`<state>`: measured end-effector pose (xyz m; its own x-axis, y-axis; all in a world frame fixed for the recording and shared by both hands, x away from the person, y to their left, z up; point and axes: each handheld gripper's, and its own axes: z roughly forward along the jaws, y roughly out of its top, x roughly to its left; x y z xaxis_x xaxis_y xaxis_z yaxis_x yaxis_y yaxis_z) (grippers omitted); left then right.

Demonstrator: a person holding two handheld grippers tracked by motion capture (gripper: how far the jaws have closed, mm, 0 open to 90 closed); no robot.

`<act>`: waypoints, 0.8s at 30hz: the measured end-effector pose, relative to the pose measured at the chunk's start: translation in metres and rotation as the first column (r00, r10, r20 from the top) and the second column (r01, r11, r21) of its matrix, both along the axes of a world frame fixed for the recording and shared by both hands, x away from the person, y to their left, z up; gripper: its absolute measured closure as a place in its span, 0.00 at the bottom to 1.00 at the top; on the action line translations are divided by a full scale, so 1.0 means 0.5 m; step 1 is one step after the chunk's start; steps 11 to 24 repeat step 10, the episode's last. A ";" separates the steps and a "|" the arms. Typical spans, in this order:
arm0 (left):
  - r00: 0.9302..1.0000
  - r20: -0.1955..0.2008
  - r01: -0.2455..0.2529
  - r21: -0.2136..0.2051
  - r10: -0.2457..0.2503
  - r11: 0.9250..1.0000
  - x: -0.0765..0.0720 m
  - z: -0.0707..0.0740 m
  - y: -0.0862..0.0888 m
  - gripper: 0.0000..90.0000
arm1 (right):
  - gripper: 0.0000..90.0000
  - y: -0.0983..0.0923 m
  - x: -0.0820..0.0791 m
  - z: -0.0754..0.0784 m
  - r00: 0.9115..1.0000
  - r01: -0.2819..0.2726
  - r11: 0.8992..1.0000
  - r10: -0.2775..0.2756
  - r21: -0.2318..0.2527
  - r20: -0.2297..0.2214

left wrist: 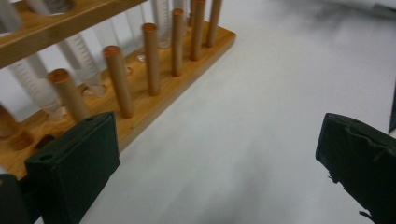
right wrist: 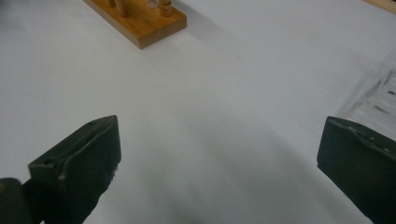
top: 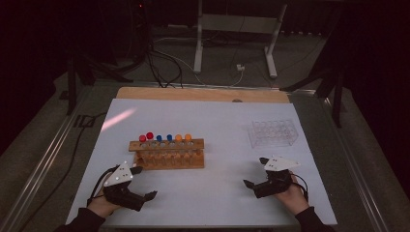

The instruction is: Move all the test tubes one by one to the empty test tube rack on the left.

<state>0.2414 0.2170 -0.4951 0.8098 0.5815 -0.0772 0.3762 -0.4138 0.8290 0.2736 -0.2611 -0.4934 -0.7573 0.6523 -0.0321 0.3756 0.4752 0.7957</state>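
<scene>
Six capped tubes (top: 164, 145) fill the wooden rack (top: 167, 159).

Rack: wooden test-tube rack (top: 167, 153), upright, left of the white table's centre.
Tubes: six clear tubes (top: 164, 147) standing in it, caps red, blue, orange.
Tray: clear plastic rack (top: 272, 133), well apart, to the right.

Dark sleeves are being worn on both forearms, reaching the wrists. The left gripper (top: 143, 182) is being seen as a black body topped by a pale grey three-cornered plate dotted with small dark screws, with a black cable trailing behind it. The right gripper (top: 256, 171) is being shown built alike, plate and cable included. Each jaw is being faced with a blocky black pad, slightly frayed at its edges, with small holes near the corners.
</scene>
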 end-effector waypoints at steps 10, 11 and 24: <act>1.000 -0.004 -0.008 -0.011 0.008 1.000 0.002 -0.001 -0.001 0.01 | 0.00 0.003 -0.002 0.002 1.000 -0.009 1.000 0.009 0.008 -0.005; 1.000 -0.004 -0.008 -0.011 0.008 1.000 0.002 -0.001 -0.001 0.01 | 0.00 0.003 -0.002 0.002 1.000 -0.009 1.000 0.009 0.008 -0.005; 1.000 -0.004 -0.008 -0.011 0.008 1.000 0.002 -0.001 -0.001 0.01 | 0.00 0.003 -0.002 0.002 1.000 -0.009 1.000 0.009 0.008 -0.005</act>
